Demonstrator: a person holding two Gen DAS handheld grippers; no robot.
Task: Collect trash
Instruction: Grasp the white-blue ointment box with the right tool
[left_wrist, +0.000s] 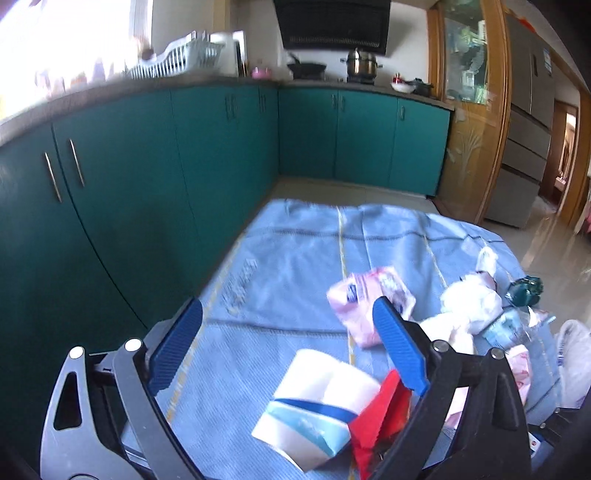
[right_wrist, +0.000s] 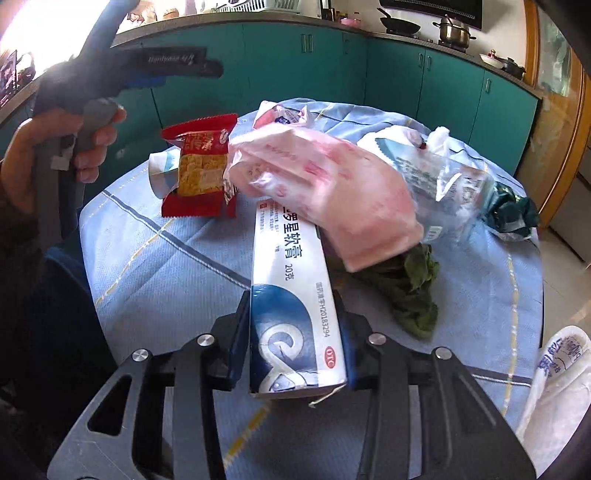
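Note:
My right gripper (right_wrist: 293, 314) is shut on a white and blue ointment box (right_wrist: 291, 295), held over the table with its far end under a pink plastic bag (right_wrist: 332, 184). My left gripper (left_wrist: 288, 317) is open and empty above the blue tablecloth (left_wrist: 288, 258); it shows raised at the upper left in the right wrist view (right_wrist: 173, 72). Below it lie a white and blue paper wrapper (left_wrist: 314, 402) and a red snack wrapper (left_wrist: 380, 410), also in the right wrist view (right_wrist: 201, 166). A pink packet (left_wrist: 369, 299) lies beyond the left fingers.
Crumpled white tissue (left_wrist: 469, 299), a clear printed bag (right_wrist: 443, 177), a dark green wrapper (right_wrist: 513, 214), a green leafy scrap (right_wrist: 413, 291) and a white printed bag (right_wrist: 557, 373) lie on the table. Teal cabinets (left_wrist: 184, 155) run along the left and back.

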